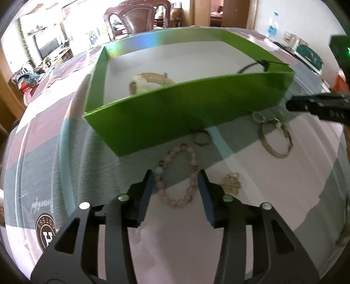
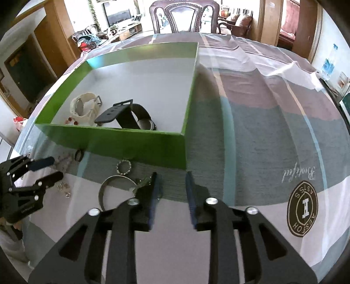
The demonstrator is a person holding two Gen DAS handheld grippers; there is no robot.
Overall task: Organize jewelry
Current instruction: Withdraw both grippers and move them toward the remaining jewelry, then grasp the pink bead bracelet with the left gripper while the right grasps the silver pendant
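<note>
A striped cloth [image 2: 251, 122] covers the desk; a chair [image 2: 183, 16] stands at 12 o'clock. Green box [image 2: 140, 144] holds watches. Left gripper [image 1: 177, 174] stands apart around, perhaps touching, the beads [image 1: 175, 174]; right gripper [image 2: 171, 174] apart, empty.

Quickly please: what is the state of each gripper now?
Left gripper: open, jaws astride the pink bead bracelet, not pressing it.
Right gripper: open, holding nothing.

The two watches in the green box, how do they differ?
The white watch is cream-coloured; the black watch is dark. The white one sits nearer the box's left wall, the black one nearer the middle. The black watch's strap end sticks out flat; the white one's strap curls around. Both rest inside the green box.
</note>
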